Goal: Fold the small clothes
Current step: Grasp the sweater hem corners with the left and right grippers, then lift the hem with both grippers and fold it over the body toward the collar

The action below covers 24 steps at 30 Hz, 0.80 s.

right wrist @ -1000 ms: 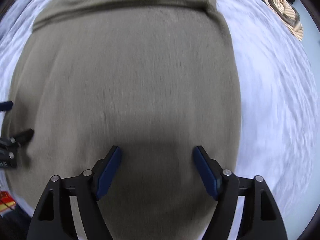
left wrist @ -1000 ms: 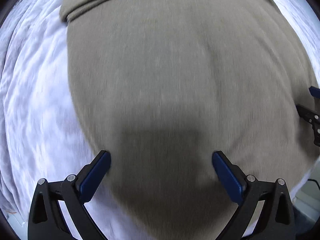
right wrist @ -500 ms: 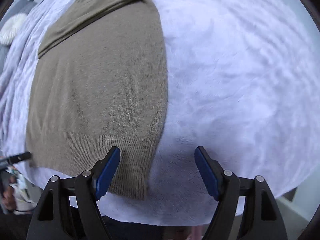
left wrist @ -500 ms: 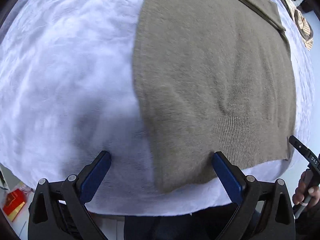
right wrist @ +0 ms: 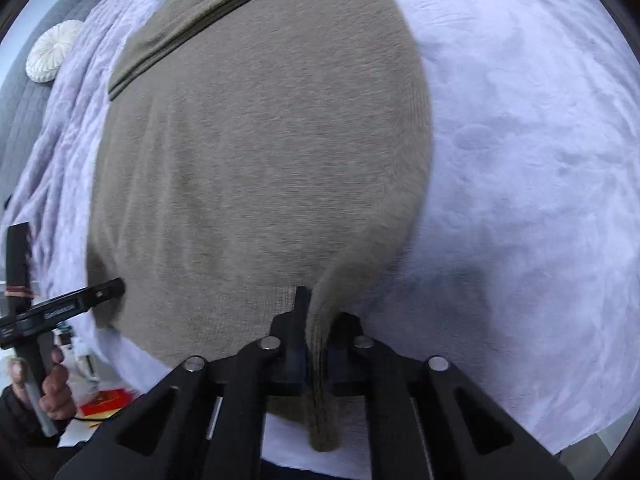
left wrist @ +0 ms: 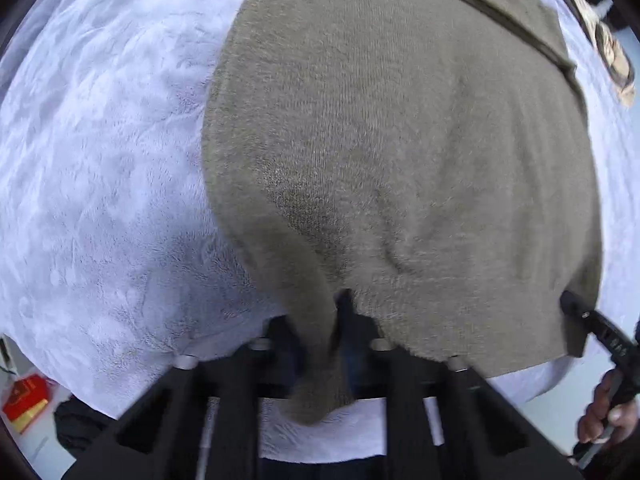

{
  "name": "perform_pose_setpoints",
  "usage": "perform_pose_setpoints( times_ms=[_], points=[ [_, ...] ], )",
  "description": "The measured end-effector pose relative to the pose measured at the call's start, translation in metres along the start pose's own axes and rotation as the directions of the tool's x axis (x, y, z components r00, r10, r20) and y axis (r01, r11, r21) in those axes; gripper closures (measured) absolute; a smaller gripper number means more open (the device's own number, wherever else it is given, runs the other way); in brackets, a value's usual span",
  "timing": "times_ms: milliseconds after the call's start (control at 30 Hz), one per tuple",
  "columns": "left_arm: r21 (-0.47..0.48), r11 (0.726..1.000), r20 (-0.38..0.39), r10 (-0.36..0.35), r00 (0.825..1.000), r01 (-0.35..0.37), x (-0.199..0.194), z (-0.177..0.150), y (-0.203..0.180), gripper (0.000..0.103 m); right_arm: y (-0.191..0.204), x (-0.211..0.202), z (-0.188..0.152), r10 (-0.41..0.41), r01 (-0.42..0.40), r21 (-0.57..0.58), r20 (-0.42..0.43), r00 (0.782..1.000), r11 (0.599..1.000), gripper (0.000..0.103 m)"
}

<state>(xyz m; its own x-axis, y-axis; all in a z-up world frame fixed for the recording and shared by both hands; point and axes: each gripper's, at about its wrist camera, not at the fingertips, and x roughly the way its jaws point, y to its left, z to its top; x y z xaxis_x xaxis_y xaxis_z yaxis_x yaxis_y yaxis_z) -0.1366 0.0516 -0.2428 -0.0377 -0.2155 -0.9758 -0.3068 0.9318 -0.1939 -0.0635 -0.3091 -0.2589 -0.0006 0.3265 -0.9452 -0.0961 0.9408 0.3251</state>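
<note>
An olive-brown knitted sweater [left wrist: 400,140] lies flat on a white fleecy blanket [left wrist: 100,180], its folded-over part at the far end. My left gripper [left wrist: 332,320] pinches the near left corner of the hem; its jaws are closing, with the bunched cloth pressed between them. In the right wrist view the same sweater [right wrist: 260,160] fills the middle. There my right gripper [right wrist: 316,320] is shut on the near right corner of the hem, and a ribbed fold hangs down between its fingers. The pads of both grippers are hidden by cloth.
The blanket [right wrist: 520,160] spreads wide on both sides, its near edge just below the grippers. A patterned garment [left wrist: 616,60] lies at the far right. A round white cushion [right wrist: 50,56] rests far left. A red packet [left wrist: 24,400] lies below the bed. A hand [right wrist: 52,380] holds the other gripper's handle.
Both grippers went from wide open above the sweater's middle out to its near corners. Each has closed on the hem, bunching the cloth.
</note>
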Motion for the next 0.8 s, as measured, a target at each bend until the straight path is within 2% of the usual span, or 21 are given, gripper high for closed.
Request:
perform_pose_setpoints(
  times_ms=[100, 133, 167, 233, 333, 367, 400, 433, 467, 567, 700, 800],
  points=[
    [-0.001, 1.0, -0.008, -0.006, 1.0, 0.006, -0.004, 0.002, 0.013, 0.091, 0.007, 0.006, -0.008, 0.011, -0.011, -0.001, -0.027, 1.0, 1.0, 0.094],
    [-0.015, 1.0, -0.026, -0.014, 1.0, 0.014, -0.001, 0.004, 0.017, 0.084, 0.006, 0.009, -0.013, 0.032, -0.03, 0.031, -0.042, 0.999, 0.999, 0.09],
    [-0.024, 1.0, -0.036, -0.018, 0.999, 0.017, 0.006, 0.015, 0.019, 0.081, 0.002, 0.012, -0.015, 0.065, -0.061, 0.062, -0.059, 0.996, 0.996, 0.077],
    [-0.041, 0.998, -0.048, -0.041, 0.998, 0.039, 0.01, 0.014, 0.026, 0.07, -0.005, 0.008, -0.026, 0.132, -0.129, 0.08, -0.043, 0.99, 0.988, 0.057],
    [-0.041, 0.999, -0.051, -0.033, 0.998, 0.031, 0.013, 0.018, 0.027, 0.07, 0.001, 0.013, -0.029, 0.101, -0.1, 0.049, -0.038, 0.994, 0.994, 0.055],
    [-0.04, 0.999, -0.052, -0.028, 0.998, 0.026, 0.011, 0.013, 0.018, 0.07, 0.004, 0.014, -0.029, 0.088, -0.087, 0.035, -0.039, 0.995, 0.996, 0.055],
    [-0.028, 0.999, -0.052, -0.02, 0.998, 0.018, 0.011, 0.015, 0.015, 0.076, 0.007, 0.014, -0.03, 0.069, -0.068, 0.014, -0.046, 0.997, 0.998, 0.057],
    [-0.015, 1.0, -0.048, -0.021, 0.999, 0.02, 0.017, 0.013, -0.009, 0.094, 0.016, 0.016, -0.028, 0.058, -0.059, -0.008, -0.054, 0.997, 0.998, 0.079],
    [-0.006, 1.0, -0.046, -0.023, 0.999, 0.022, 0.009, 0.008, -0.029, 0.094, 0.017, 0.015, -0.027, 0.07, -0.071, -0.015, -0.066, 0.995, 0.997, 0.097],
    [0.025, 0.999, 0.014, -0.024, 1.0, 0.023, -0.018, 0.007, -0.037, 0.094, 0.021, 0.003, -0.021, 0.098, -0.098, 0.01, -0.017, 0.995, 0.995, 0.097],
    [0.017, 0.999, 0.034, -0.036, 0.999, 0.035, -0.041, -0.002, -0.022, 0.094, 0.019, -0.017, -0.018, 0.155, -0.156, 0.025, 0.043, 0.987, 0.987, 0.097],
    [0.035, 0.998, 0.092, -0.05, 0.995, 0.047, -0.063, -0.008, -0.017, 0.094, 0.02, -0.038, -0.014, 0.178, -0.181, 0.021, 0.091, 0.98, 0.983, 0.097]
  ],
)
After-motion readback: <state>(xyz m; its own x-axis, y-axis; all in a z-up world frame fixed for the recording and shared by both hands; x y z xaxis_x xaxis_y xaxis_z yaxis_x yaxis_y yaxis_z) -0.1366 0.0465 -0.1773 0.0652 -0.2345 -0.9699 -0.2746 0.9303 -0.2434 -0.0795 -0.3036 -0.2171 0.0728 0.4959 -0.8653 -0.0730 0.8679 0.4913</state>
